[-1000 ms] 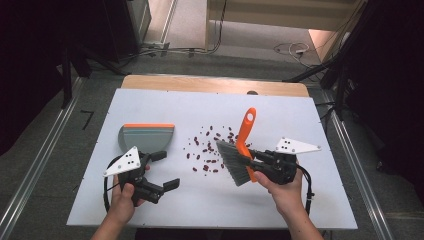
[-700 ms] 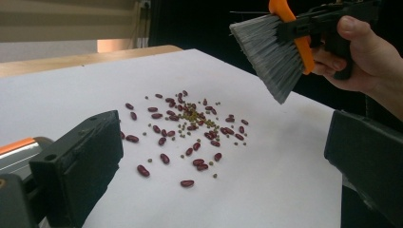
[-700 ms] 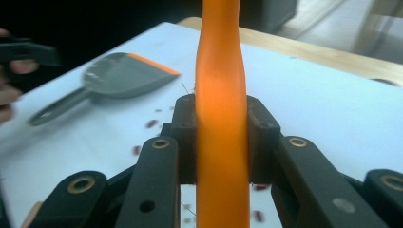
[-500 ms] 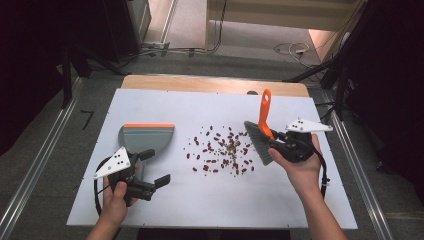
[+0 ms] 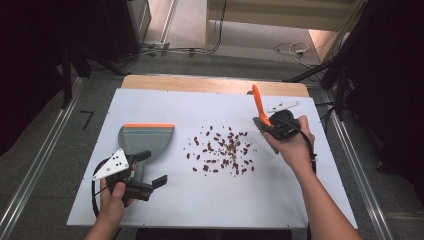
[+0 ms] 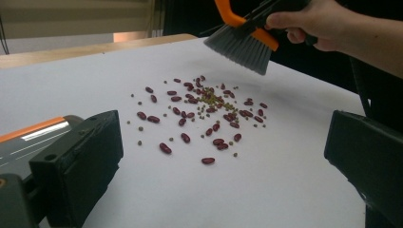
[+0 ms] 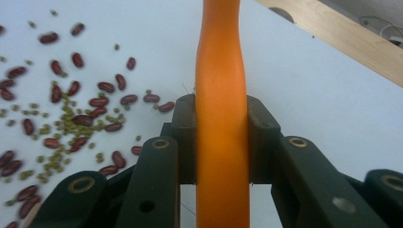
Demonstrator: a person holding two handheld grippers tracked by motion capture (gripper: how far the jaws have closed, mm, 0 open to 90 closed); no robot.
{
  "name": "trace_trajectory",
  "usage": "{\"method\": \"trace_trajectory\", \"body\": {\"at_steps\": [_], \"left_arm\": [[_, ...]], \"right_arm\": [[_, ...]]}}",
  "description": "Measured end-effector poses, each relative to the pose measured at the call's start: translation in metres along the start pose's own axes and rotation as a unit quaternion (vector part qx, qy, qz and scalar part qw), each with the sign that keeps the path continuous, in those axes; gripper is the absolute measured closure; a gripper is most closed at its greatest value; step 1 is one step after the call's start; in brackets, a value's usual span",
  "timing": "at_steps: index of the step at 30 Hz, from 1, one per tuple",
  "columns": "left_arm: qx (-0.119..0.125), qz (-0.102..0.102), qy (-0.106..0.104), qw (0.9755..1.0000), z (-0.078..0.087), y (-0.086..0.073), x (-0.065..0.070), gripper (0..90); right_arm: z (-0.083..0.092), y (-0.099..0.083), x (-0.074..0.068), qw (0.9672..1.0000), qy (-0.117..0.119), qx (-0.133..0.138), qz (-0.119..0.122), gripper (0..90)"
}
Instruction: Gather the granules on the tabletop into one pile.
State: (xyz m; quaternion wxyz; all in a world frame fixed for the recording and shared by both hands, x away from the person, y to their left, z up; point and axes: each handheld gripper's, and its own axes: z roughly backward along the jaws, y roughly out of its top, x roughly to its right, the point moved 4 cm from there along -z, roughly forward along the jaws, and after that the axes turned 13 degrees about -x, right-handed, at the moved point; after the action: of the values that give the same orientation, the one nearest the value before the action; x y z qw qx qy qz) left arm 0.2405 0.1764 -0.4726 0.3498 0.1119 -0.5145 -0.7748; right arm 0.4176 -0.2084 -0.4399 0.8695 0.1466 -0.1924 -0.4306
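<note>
Right now the right gripper (image 5: 270, 127) pinches the orange handle of a brush (image 6: 241, 43), its jaws pressed against both sides of the handle, and holds the grey bristles raised just off the desk (image 5: 300, 200) near its right edge. Scattered beans (image 5: 222, 150) lie across the desk's middle. Toward the left edge rests a grey dustpan (image 5: 146, 140), and just beside it, nearer the front edge, the left gripper (image 5: 150, 172) hovers with jaws spread.
</note>
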Motion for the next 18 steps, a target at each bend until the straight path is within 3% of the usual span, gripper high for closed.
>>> {"method": "trace_trajectory", "body": {"at_steps": [3,5,9,10,15,18], "left_arm": [[-0.002,0.0,0.0,1.0,0.0,-0.001,0.0,0.2],[-0.003,0.0,0.0,1.0,0.0,-0.001,0.0,0.1],[-0.004,0.0,0.002,1.0,0.0,-0.002,-0.001,0.1],[-0.004,0.002,0.001,1.0,0.0,-0.002,-0.001,0.1],[-0.004,0.003,0.002,1.0,0.0,-0.003,-0.003,0.1],[-0.005,0.002,0.001,1.0,0.0,-0.003,-0.002,0.2]], "right_arm": [[-0.011,0.005,-0.004,0.9996,-0.016,-0.018,0.016,68.8],[-0.025,0.012,-0.01,0.9978,-0.041,-0.037,0.035,68.8],[-0.037,0.017,-0.019,0.9957,-0.056,-0.051,0.053,68.8],[-0.042,0.021,-0.031,0.9928,-0.067,-0.057,0.081,68.8],[-0.045,0.02,-0.055,0.9873,-0.075,-0.07,0.121,68.8],[-0.041,0.017,-0.06,0.9883,-0.057,-0.07,0.123,68.8]]}}
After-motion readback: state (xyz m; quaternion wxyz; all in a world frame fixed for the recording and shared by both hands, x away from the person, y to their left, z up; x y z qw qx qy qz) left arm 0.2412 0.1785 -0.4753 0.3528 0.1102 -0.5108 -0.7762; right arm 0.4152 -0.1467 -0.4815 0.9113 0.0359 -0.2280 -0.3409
